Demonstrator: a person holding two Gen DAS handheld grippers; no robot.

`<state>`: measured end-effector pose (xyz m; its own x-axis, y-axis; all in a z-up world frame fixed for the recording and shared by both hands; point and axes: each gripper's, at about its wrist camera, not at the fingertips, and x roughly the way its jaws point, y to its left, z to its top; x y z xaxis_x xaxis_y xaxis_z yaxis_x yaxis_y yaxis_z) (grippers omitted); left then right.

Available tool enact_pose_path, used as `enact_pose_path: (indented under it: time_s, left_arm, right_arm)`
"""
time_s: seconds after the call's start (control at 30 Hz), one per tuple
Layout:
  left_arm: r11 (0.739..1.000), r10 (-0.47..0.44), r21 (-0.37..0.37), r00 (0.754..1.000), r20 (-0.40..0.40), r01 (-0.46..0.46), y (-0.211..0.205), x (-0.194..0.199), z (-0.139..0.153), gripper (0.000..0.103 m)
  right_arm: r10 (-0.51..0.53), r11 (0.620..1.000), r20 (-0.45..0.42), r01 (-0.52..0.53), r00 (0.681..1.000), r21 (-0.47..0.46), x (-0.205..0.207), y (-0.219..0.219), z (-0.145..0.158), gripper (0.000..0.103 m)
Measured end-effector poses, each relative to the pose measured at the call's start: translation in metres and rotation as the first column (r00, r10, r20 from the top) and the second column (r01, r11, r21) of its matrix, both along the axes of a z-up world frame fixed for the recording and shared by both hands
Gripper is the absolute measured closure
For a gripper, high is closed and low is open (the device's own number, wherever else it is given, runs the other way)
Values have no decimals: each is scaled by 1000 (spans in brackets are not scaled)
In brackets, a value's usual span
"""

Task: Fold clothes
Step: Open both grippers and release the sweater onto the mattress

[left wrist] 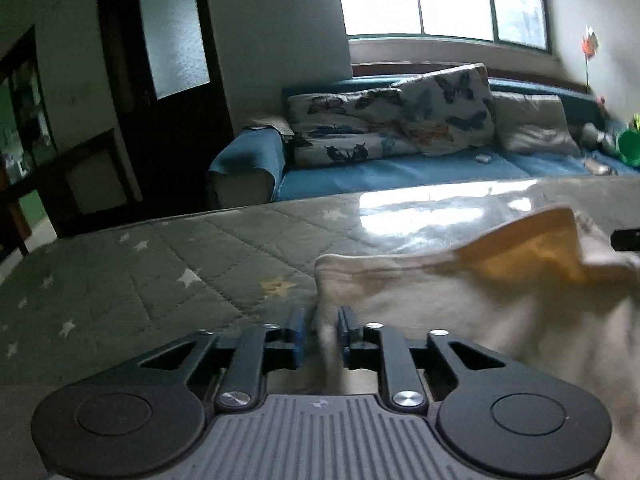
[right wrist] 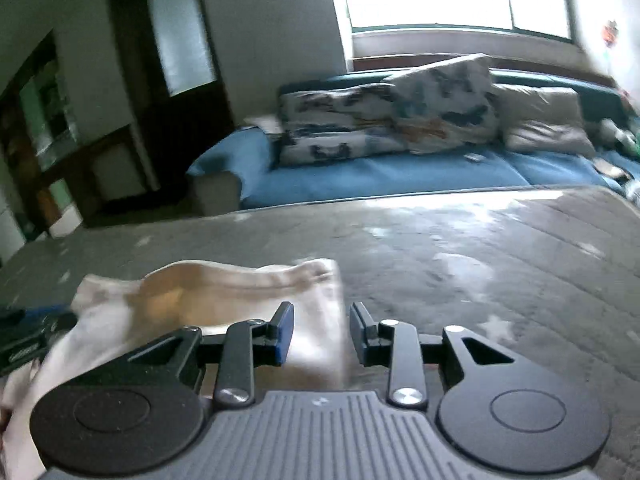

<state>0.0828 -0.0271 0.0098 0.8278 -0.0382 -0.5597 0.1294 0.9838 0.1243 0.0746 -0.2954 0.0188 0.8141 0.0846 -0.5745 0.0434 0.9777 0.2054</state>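
Note:
A cream-white garment (left wrist: 440,300) with a yellowish inner side lies bunched on a grey quilted pad with stars (left wrist: 160,264). In the left wrist view its left edge runs down between the blue pads of my left gripper (left wrist: 322,320), which stand slightly apart and do not pinch it. In the right wrist view the garment (right wrist: 224,288) spreads to the left, and its right edge hangs between the fingers of my right gripper (right wrist: 322,320). Those jaws are clearly apart and loose around the cloth. The left gripper's body shows at the left edge (right wrist: 24,336).
The quilted pad (right wrist: 480,260) stretches far to the right, glossy under window light. Behind it stands a blue sofa (left wrist: 400,168) with butterfly-print pillows (left wrist: 400,120). A dark door (left wrist: 168,60) and dark furniture are at the back left.

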Motion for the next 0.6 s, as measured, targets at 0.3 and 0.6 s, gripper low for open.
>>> enact_pose_path:
  time_s: [0.3, 0.6]
  left_arm:
    - [997, -33, -69, 999, -15, 32, 12, 6, 7, 63]
    - [999, -37, -3, 999, 5, 37, 5, 9, 5, 98]
  right_arm:
    - [19, 1000, -8, -19, 1000, -18, 9, 3, -2, 69]
    - [-25, 999, -36, 23, 999, -45, 22, 4, -13, 98]
